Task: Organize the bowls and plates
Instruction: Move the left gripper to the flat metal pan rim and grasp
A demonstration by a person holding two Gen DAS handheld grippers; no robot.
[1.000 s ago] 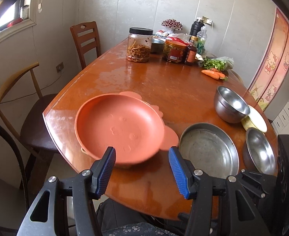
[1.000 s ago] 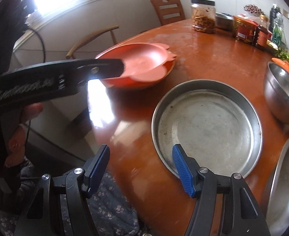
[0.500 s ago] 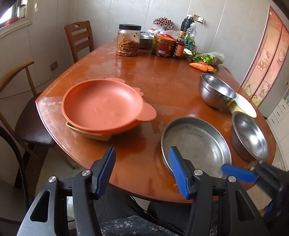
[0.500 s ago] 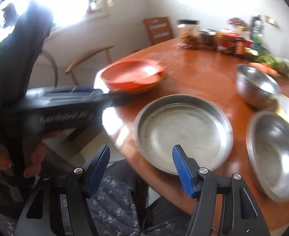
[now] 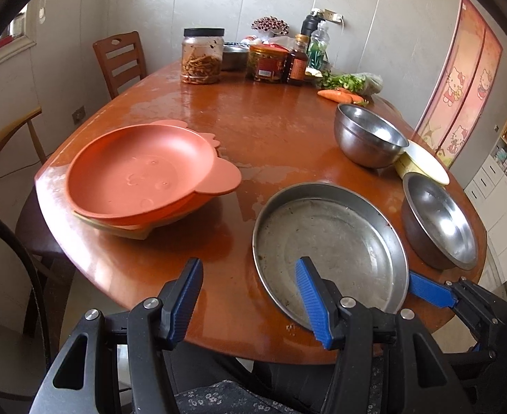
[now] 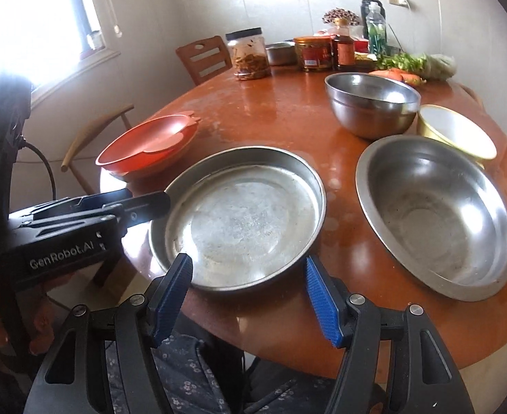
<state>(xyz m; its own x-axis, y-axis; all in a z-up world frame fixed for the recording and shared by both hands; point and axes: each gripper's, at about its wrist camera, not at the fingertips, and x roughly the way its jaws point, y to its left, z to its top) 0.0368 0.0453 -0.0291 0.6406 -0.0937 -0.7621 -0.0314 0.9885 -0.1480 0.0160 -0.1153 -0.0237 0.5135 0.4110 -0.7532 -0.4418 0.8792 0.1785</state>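
Nearest my right gripper (image 6: 248,293), jaws parted and empty, sits the shallow steel pan (image 6: 239,217), bare inside. At right the steel bowl (image 6: 436,220) is empty too. Centre left, stacked orange plates (image 5: 139,179) rest on the brown table (image 5: 270,127). My left gripper (image 5: 250,296) hovers open, gripping nothing.

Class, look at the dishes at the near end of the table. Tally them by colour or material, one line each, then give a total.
Stainless steel: 3: flat pan, deep bowl, wide bowl
Orange plastic plates, stacked: at least 2; more beneath cannot be told
Yellow bowl with white inside: 1
Total: at least 6
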